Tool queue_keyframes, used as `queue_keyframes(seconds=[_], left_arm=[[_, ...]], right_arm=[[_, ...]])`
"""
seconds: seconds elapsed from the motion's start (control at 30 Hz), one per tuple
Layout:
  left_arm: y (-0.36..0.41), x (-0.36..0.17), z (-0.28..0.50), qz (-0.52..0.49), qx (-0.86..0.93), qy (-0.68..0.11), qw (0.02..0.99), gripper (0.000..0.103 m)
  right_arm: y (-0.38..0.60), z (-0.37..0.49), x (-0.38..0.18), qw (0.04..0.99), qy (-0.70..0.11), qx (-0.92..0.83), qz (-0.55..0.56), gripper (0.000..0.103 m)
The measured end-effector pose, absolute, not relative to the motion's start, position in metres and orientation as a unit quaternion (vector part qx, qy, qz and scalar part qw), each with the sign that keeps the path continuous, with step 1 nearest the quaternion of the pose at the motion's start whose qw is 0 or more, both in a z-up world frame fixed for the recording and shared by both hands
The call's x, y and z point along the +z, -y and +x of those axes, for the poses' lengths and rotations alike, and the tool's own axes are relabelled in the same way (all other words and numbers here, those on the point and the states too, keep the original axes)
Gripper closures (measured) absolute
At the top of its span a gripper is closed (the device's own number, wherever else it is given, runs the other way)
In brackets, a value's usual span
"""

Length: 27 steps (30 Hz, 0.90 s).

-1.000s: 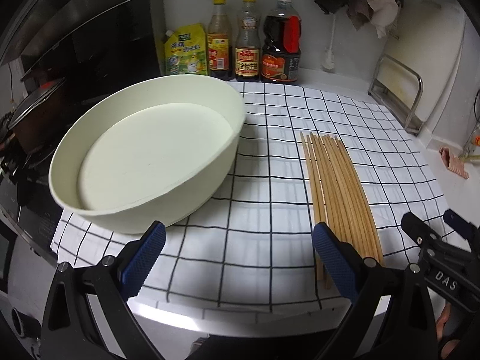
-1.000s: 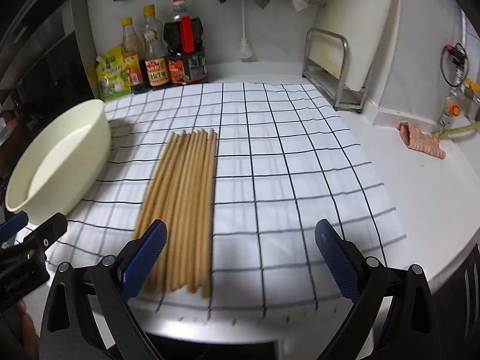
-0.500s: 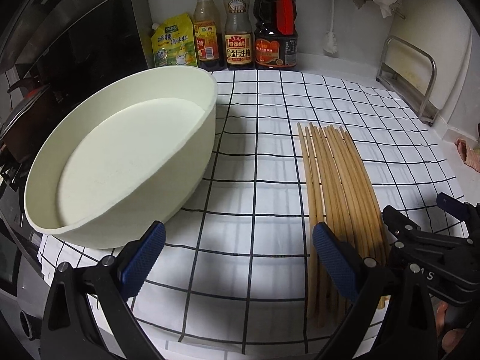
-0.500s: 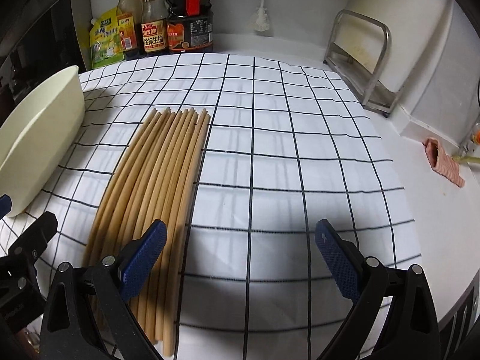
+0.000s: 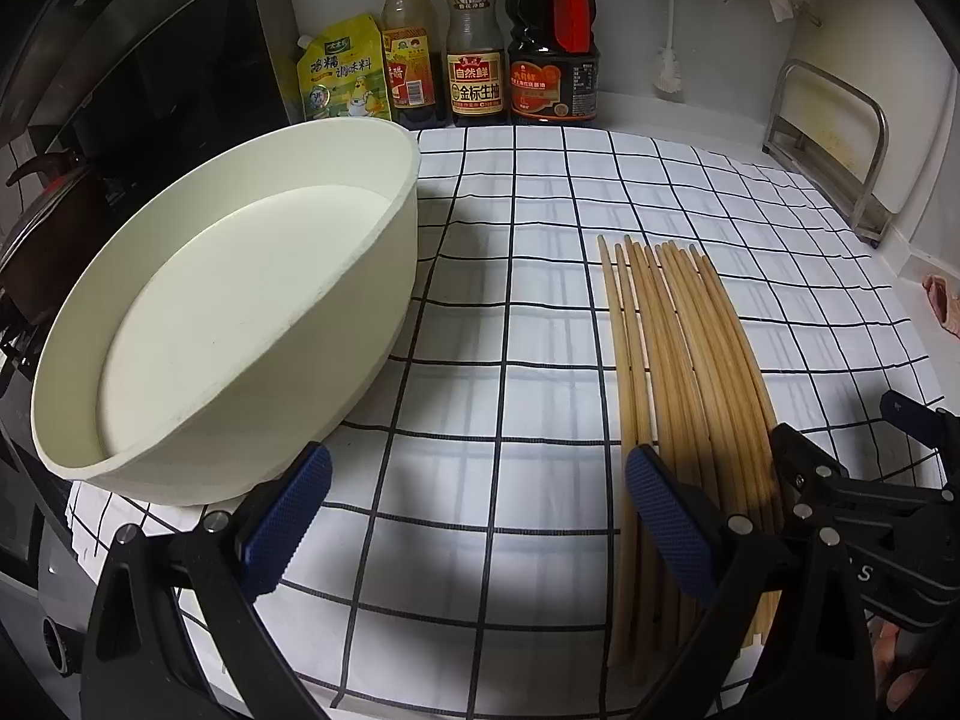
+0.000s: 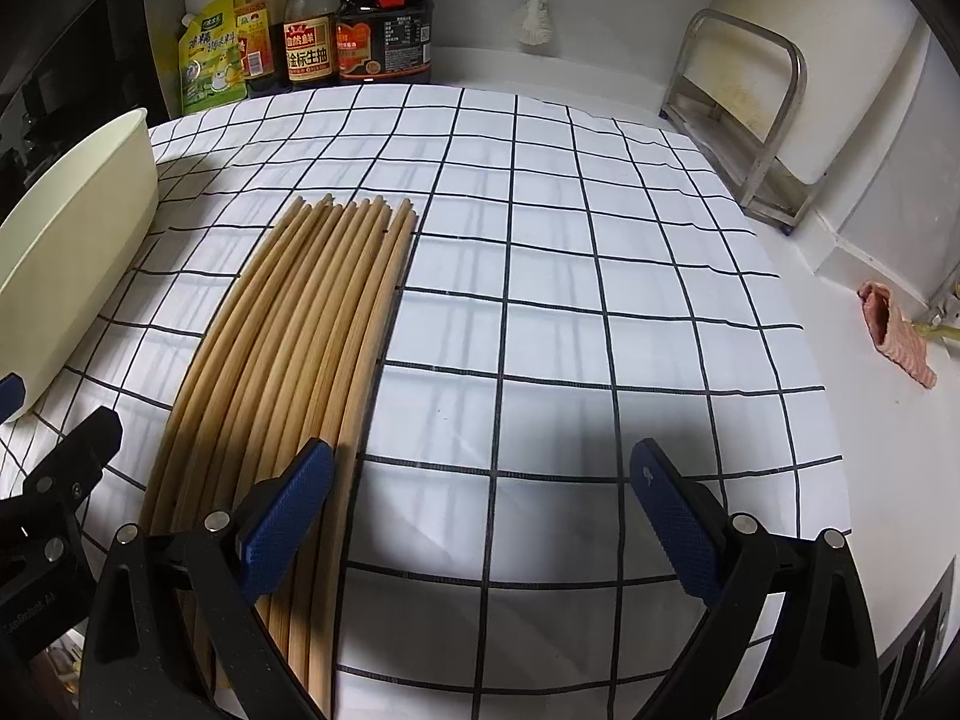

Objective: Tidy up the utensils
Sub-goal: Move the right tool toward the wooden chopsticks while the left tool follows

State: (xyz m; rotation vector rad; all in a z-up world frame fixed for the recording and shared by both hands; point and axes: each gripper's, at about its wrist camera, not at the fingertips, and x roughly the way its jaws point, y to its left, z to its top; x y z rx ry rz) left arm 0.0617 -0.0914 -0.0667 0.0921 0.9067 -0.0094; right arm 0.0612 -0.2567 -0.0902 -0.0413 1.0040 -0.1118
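Several wooden chopsticks [image 5: 684,372] lie side by side on a black-and-white checked cloth [image 5: 528,276]; they also show in the right wrist view [image 6: 300,336]. A large cream basin [image 5: 228,324] stands empty at the left, its side visible in the right wrist view [image 6: 72,240]. My left gripper [image 5: 477,516] is open and empty over the cloth, between basin and chopsticks, its right finger above the chopsticks' near ends. My right gripper [image 6: 480,516] is open and empty, its left finger above the chopsticks' near ends.
Sauce bottles [image 5: 474,60] and a yellow seasoning pouch [image 5: 342,72] stand at the back wall. A metal rack with a white board [image 6: 756,120] is at the right. A pink cloth [image 6: 894,336] lies on the counter. A stove with a pot [image 5: 30,222] is at the left.
Both grippers have moved forward and lower over the cloth, toward the chopsticks' near ends. Both stay open. The chopsticks and basin have not moved.
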Motion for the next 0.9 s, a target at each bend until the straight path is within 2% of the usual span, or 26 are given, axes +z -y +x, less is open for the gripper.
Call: queue_keyframes(seconds=[0.9], left_arm=[[0.115, -0.084, 0.078, 0.095, 0.015, -0.454, 0.886, 0.006]], right_arm=[[0.284, 0.055, -0.099, 0.878, -0.477, -0.05, 0.01, 0.009]])
